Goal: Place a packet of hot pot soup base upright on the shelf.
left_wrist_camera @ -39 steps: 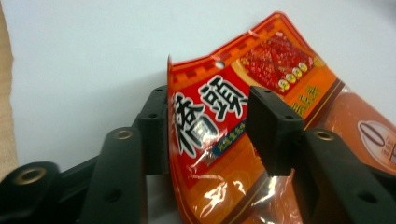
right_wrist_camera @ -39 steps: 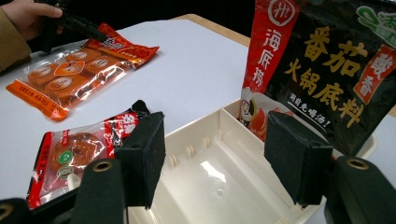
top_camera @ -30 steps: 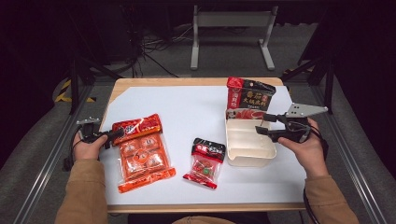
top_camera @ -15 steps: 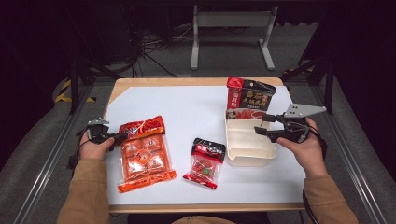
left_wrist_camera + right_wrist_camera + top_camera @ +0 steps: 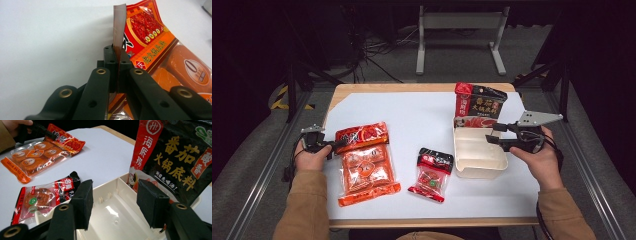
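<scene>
My left gripper [image 5: 117, 72] has its fingers [image 5: 110, 65] pinched tight on the top corner of the orange packet [image 5: 366, 162], and the seal edge stands up bent between them. The packet lies flat on the left part of the bench [image 5: 422, 115], with the small red-and-black packet [image 5: 432, 167] near its right side. My right gripper [image 5: 490, 134] hovers over the near rim of the cream tray [image 5: 477, 157]; its fingers [image 5: 83, 201] have just been closing a little yet stand well apart with nothing between them, just the tray's hollow below. The tall black pouch [image 5: 477, 107] already stands in the tray's far end. I judge this the pick-up step: grip made, lift not begun. Next I must raise that corner gently, so the heavy packet does not slip, and carry it across to the tray.
</scene>
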Action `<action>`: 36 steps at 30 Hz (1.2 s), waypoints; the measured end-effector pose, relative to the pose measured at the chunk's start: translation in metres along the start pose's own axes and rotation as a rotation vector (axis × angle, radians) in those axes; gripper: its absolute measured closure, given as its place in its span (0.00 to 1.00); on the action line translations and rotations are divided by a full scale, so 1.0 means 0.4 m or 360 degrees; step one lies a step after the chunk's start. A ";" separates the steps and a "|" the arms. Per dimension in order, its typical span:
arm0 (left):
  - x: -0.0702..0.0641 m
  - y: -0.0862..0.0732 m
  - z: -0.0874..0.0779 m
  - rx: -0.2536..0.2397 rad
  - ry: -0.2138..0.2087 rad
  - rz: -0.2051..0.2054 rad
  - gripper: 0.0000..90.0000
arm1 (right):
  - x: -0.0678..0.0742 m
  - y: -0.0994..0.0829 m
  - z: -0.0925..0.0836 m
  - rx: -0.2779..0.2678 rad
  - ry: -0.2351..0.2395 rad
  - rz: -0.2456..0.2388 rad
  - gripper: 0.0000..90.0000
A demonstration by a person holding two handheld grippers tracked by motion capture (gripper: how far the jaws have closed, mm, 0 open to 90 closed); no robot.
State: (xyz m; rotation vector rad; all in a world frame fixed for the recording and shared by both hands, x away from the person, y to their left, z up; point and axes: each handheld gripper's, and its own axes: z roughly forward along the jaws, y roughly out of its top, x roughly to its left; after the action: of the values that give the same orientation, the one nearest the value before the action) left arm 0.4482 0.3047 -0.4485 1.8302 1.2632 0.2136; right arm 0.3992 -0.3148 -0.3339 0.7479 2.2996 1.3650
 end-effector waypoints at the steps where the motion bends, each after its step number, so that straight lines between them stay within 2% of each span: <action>1: -0.002 0.002 -0.002 -0.0015 -0.0003 -0.0006 1.00 | 0.000 0.000 0.000 -0.0003 -0.0001 0.0003 0.53; 6: -0.010 0.010 -0.013 -0.0039 -0.0006 0.0005 1.00 | -0.003 -0.002 -0.002 0.0000 -0.0005 0.0016 0.54; 11: -0.027 0.029 -0.040 -0.0112 -0.0039 0.0007 1.00 | -0.003 -0.002 -0.004 -0.0006 -0.0003 0.0019 0.55; 16: -0.046 0.047 -0.063 -0.0152 -0.0050 0.0030 1.00 | -0.005 -0.005 -0.002 0.0003 -0.0002 0.0027 0.56; 26: -0.111 0.091 -0.131 -0.0253 -0.0097 0.0136 1.00 | -0.005 -0.004 -0.008 -0.0011 -0.0007 0.0035 0.56; 31: -0.150 0.105 -0.155 -0.0331 -0.0050 0.0197 1.00 | -0.004 -0.002 -0.006 -0.0012 -0.0008 0.0032 0.56; 36: -0.185 0.119 -0.186 -0.0424 -0.0066 0.0245 1.00 | -0.002 0.001 -0.008 -0.0018 -0.0008 0.0031 0.56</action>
State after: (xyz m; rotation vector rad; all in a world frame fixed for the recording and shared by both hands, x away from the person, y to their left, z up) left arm 0.4028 0.2804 -0.3454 1.6918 1.0128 0.4065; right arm 0.3980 -0.3173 -0.3321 0.7718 2.2846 1.3816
